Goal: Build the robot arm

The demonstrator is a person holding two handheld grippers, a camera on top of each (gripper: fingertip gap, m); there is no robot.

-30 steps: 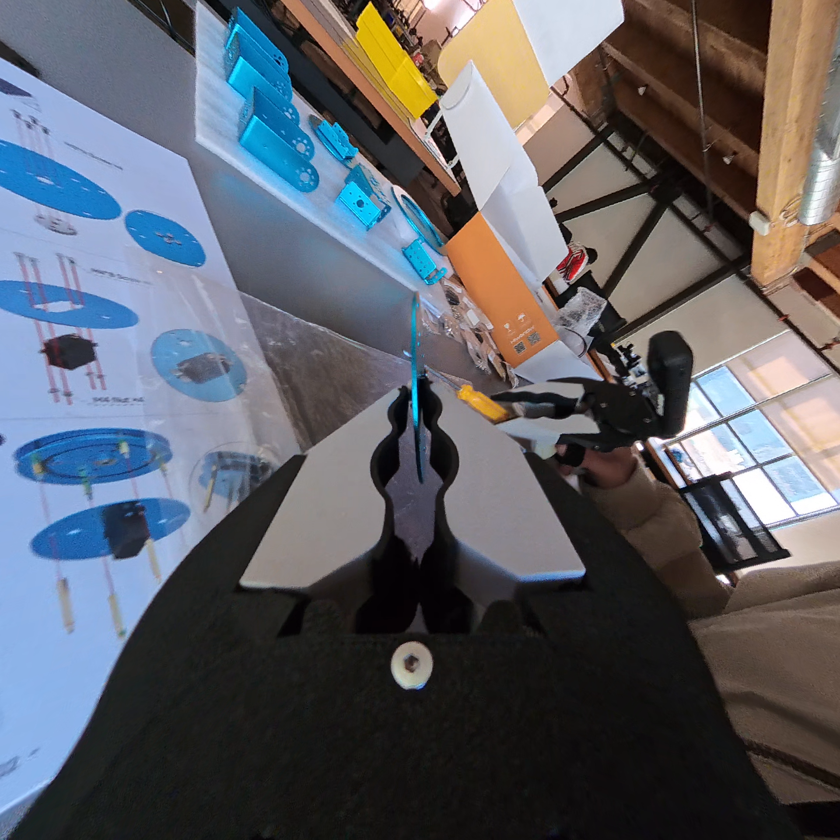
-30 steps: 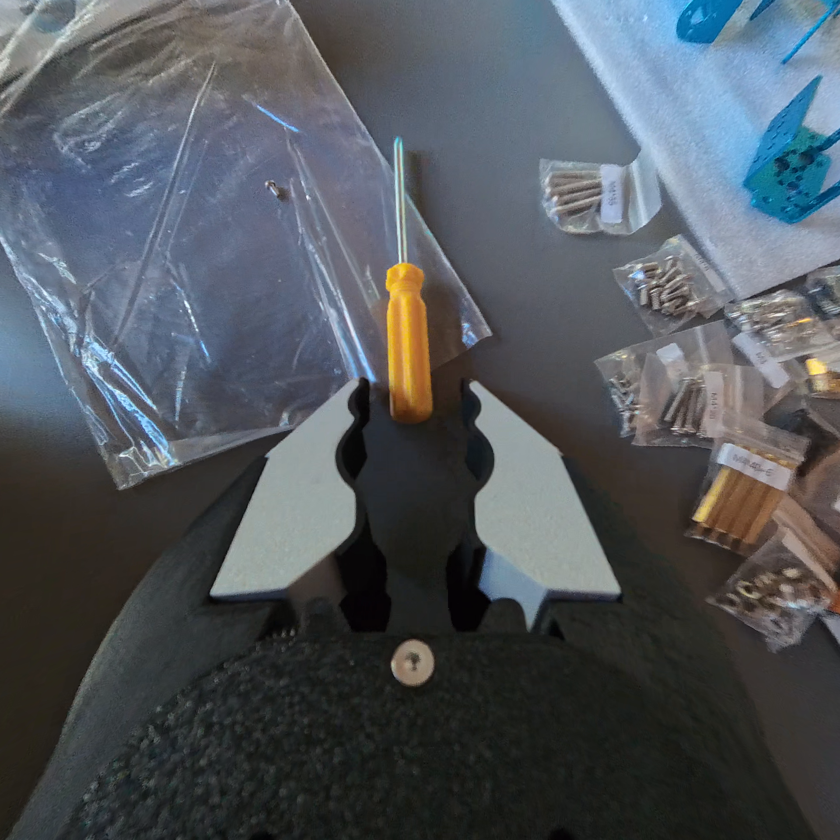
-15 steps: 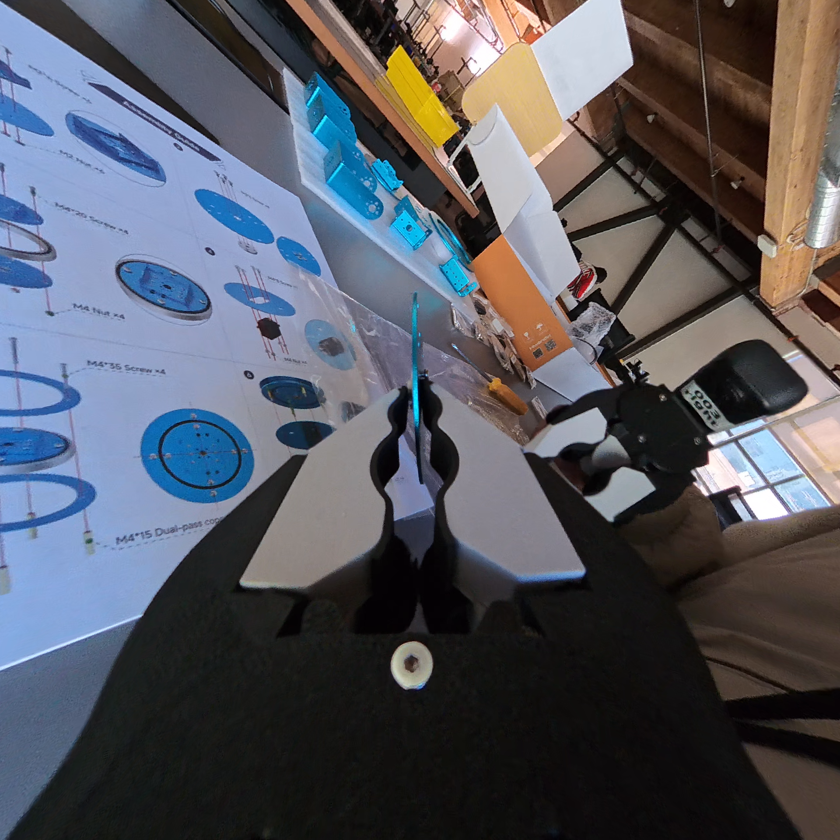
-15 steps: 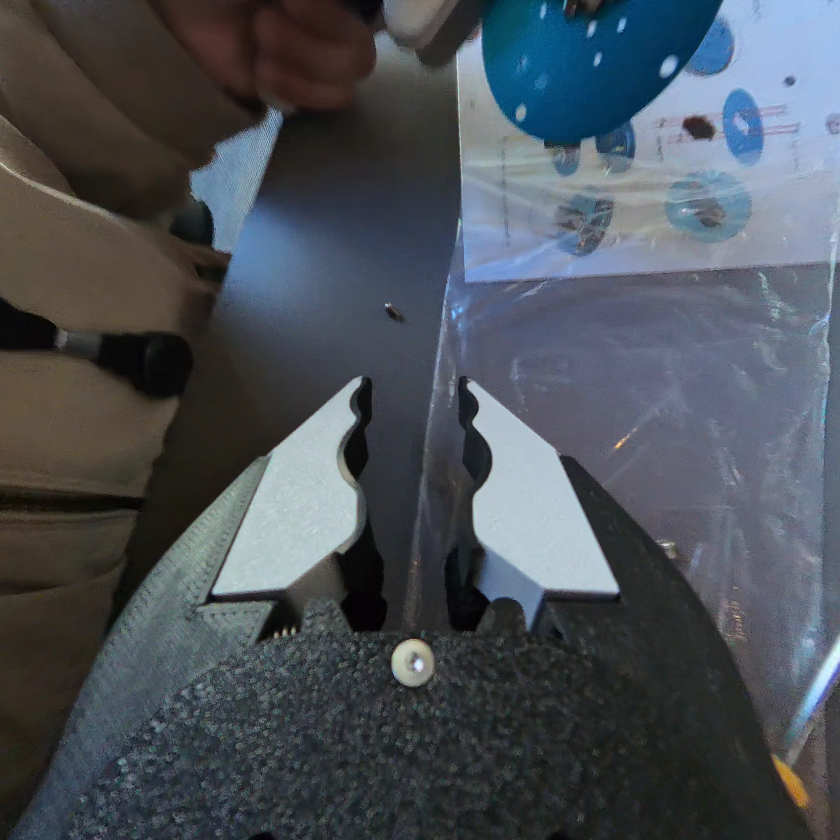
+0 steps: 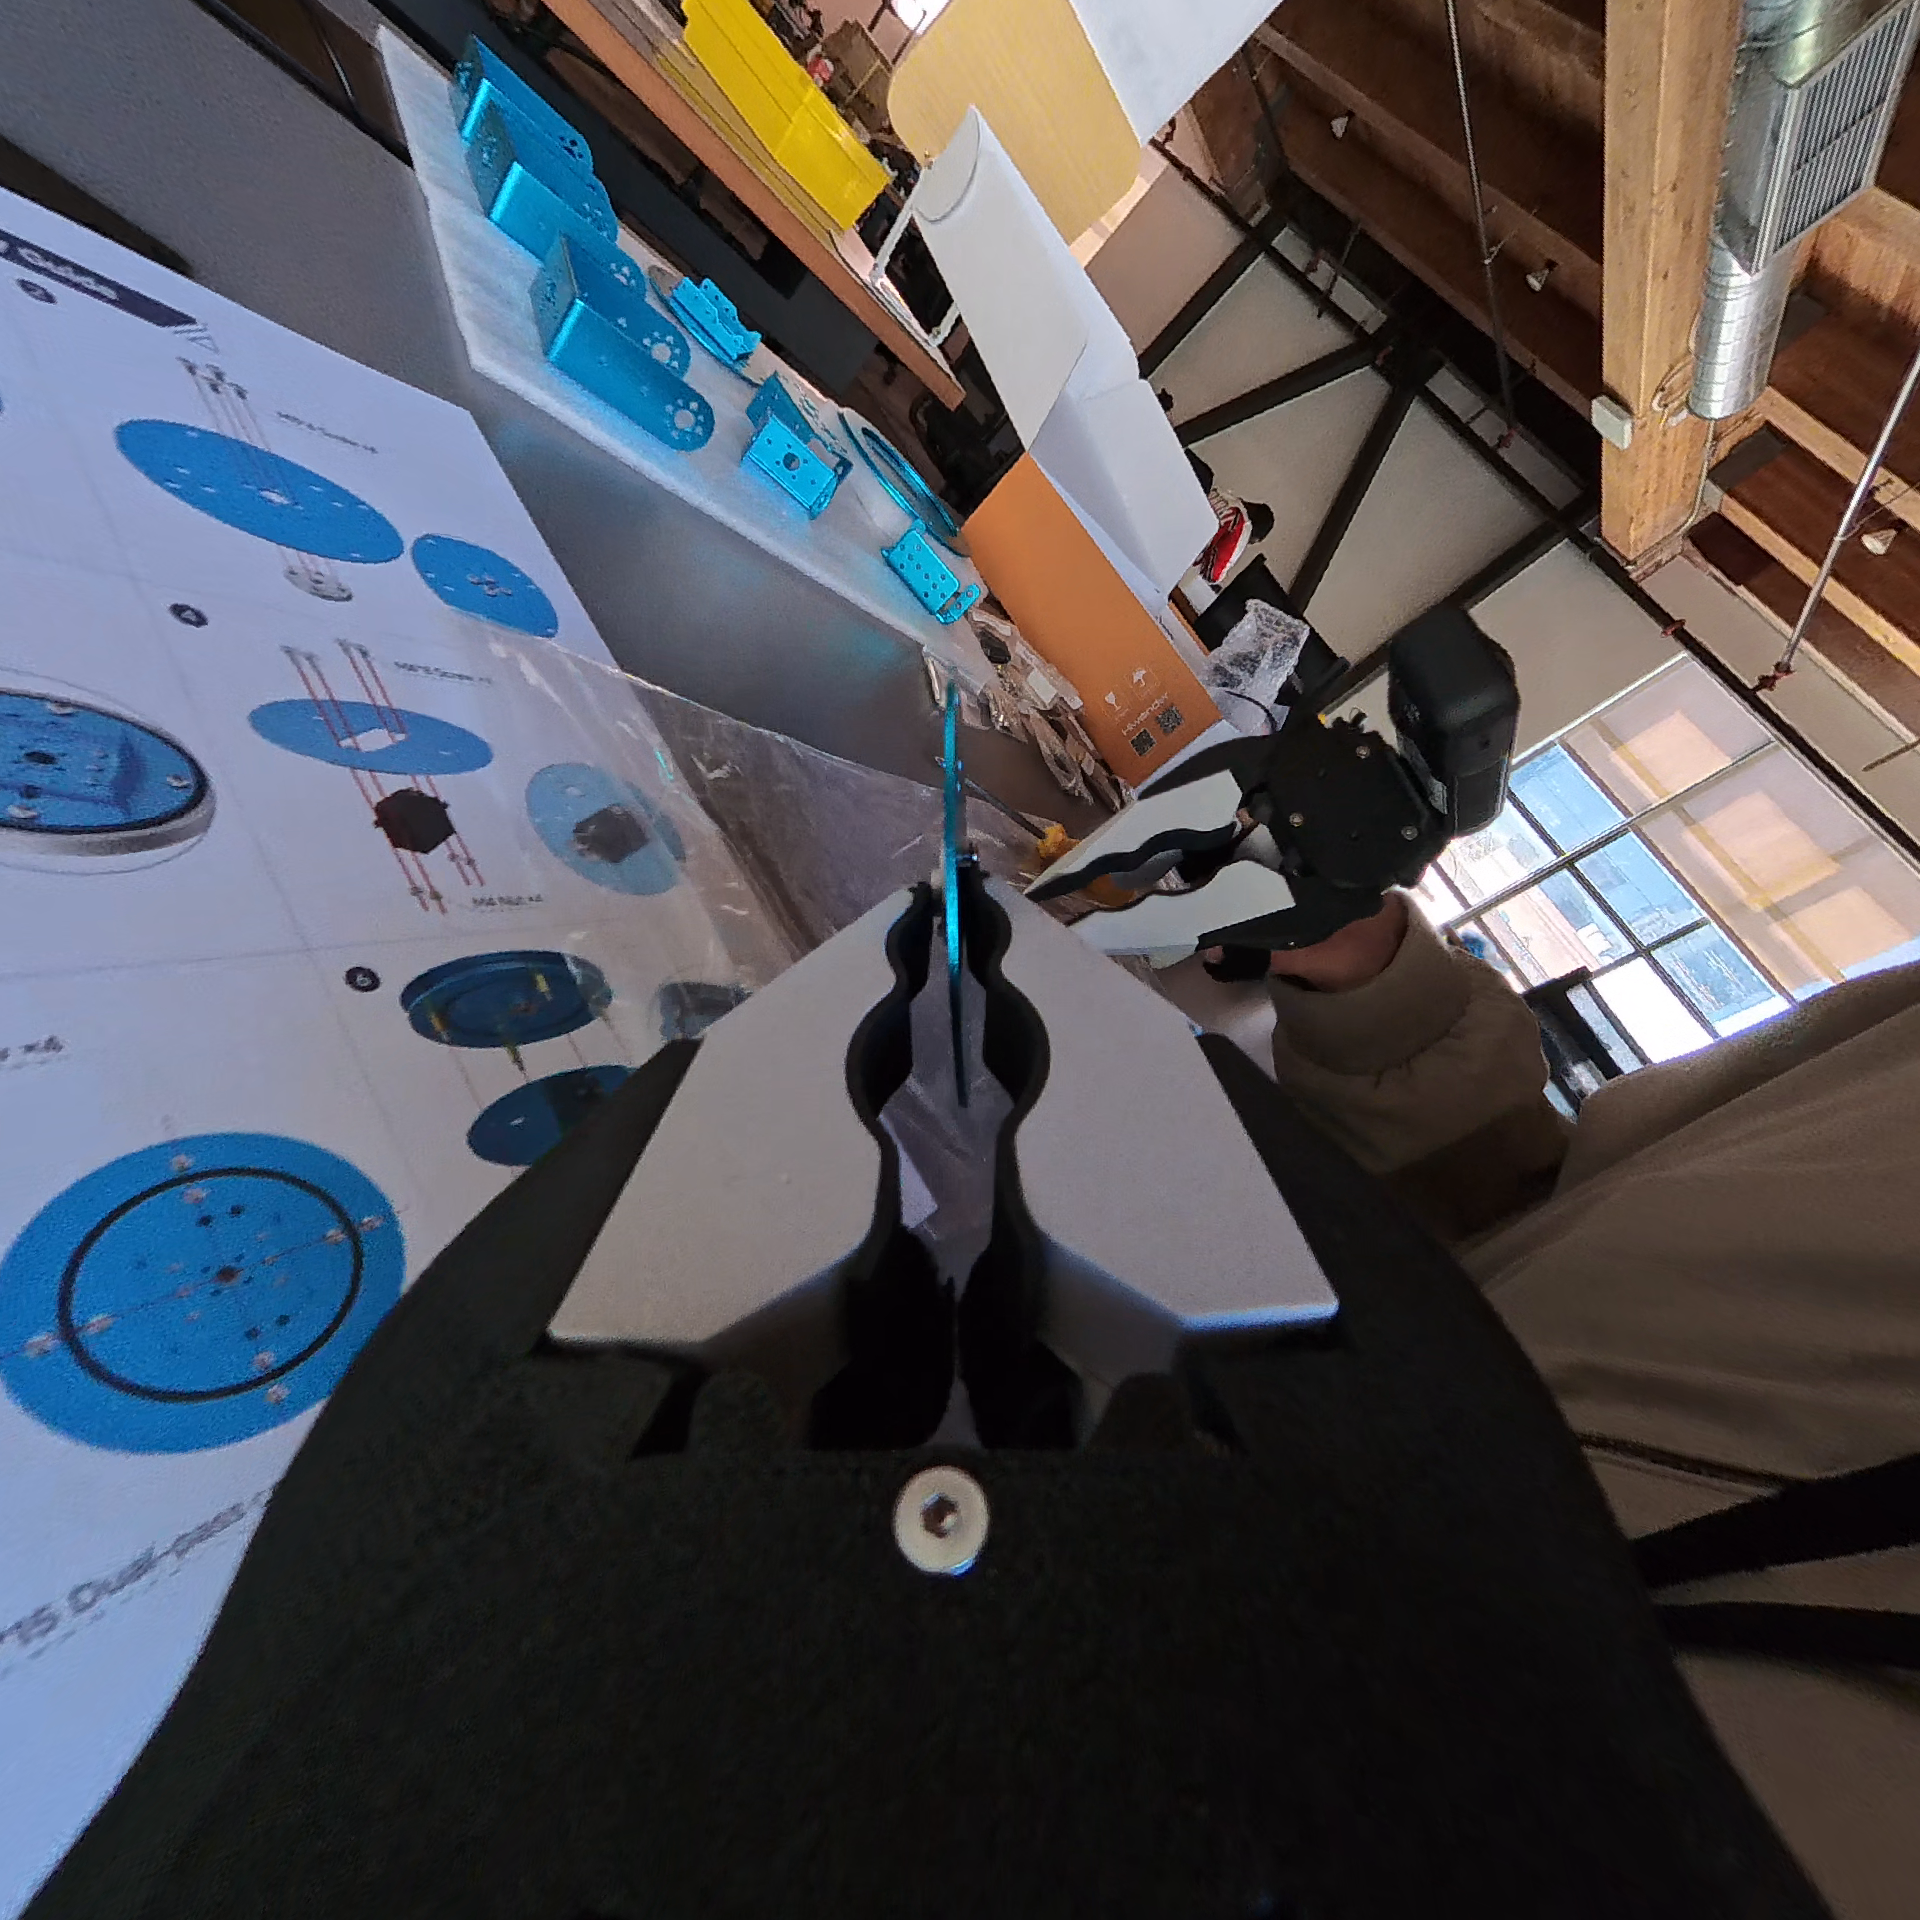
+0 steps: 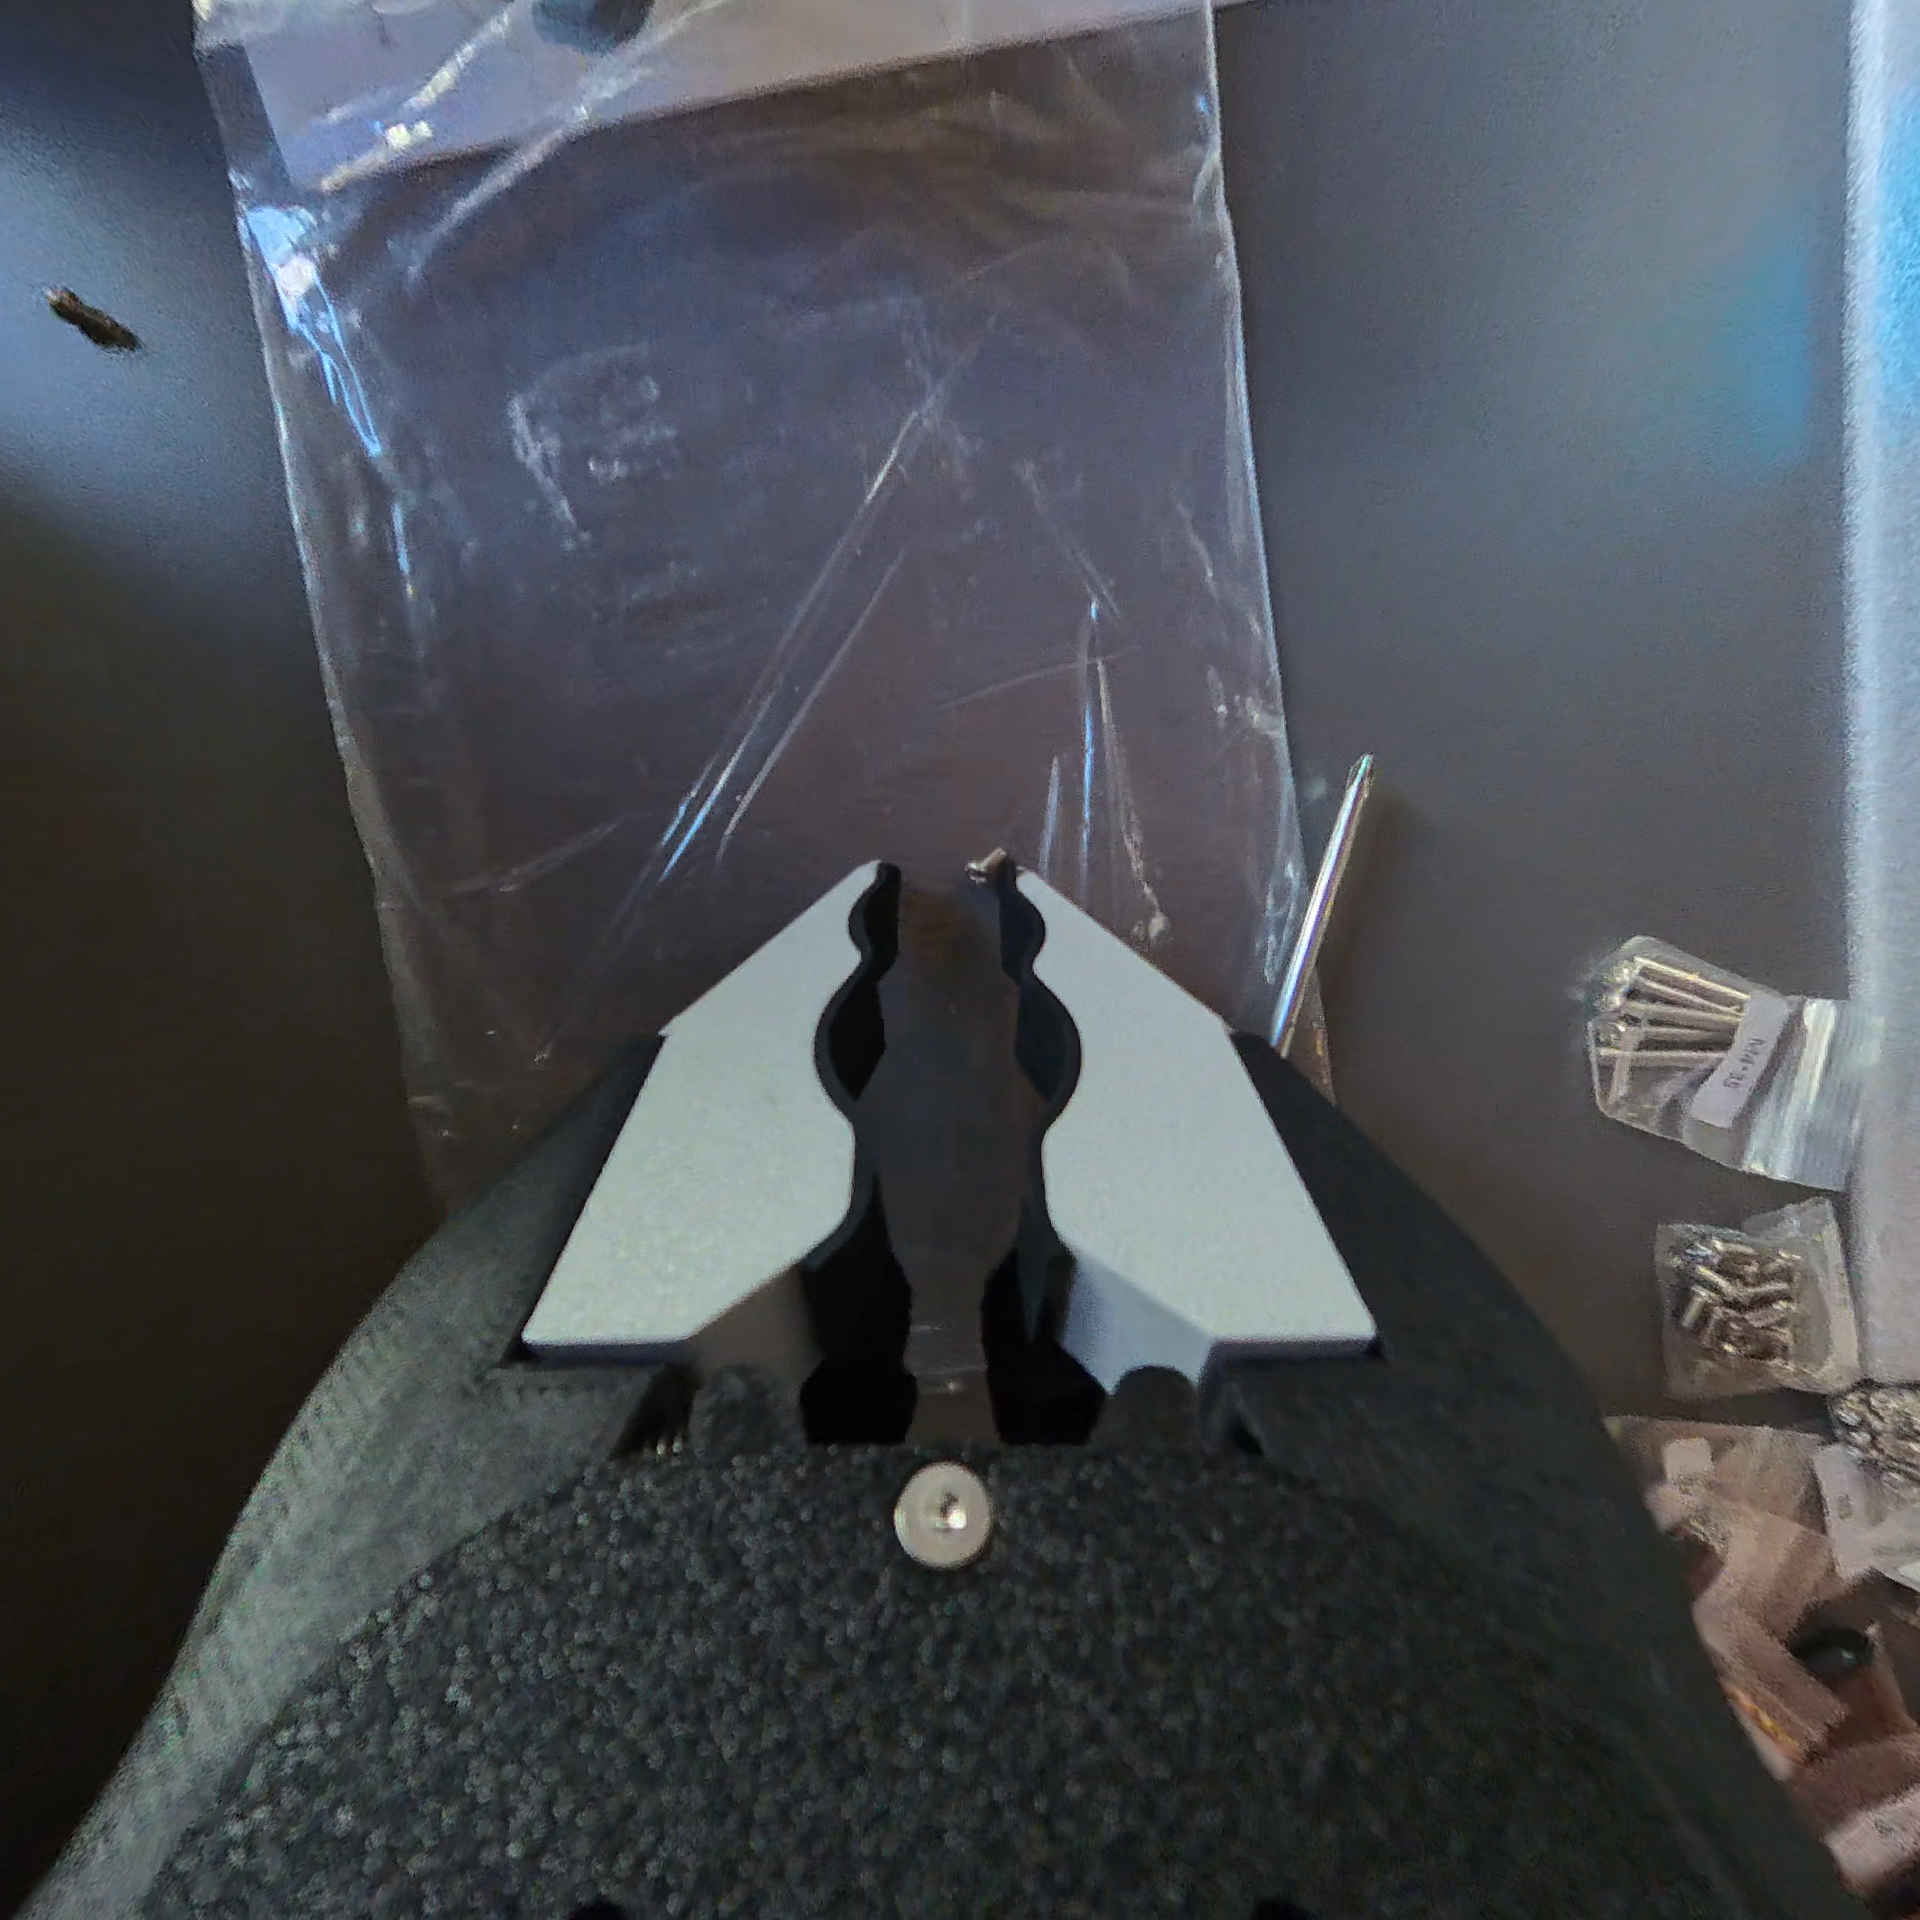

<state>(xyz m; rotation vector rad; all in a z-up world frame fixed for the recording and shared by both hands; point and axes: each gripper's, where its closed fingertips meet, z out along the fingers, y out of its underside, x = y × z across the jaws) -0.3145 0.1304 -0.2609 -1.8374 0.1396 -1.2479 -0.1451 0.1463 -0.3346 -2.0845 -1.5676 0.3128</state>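
The left gripper [image 5: 951,904] is pinching a thin blue disc [image 5: 952,831], edge-on and sticking out past its tips. The right gripper [image 6: 945,873] is hovering spread over a clear bag [image 6: 748,499], with a tiny screw [image 6: 987,861] lying right at its tips.

The left gripper [image 5: 951,899] pinches a thin blue disc [image 5: 952,831], standing on edge. A tiny screw [image 6: 987,862] lies at the right gripper's [image 6: 948,878] tips, on a clear bag [image 6: 748,540].

Left gripper [image 5: 951,896]: black grainy body, pale grey fingers with wavy black inner edges, one silver screw.
Right gripper [image 6: 948,871]: same build; a black camera block sits on top.
Sleeve [image 5: 1413,1049]: tan, padded.
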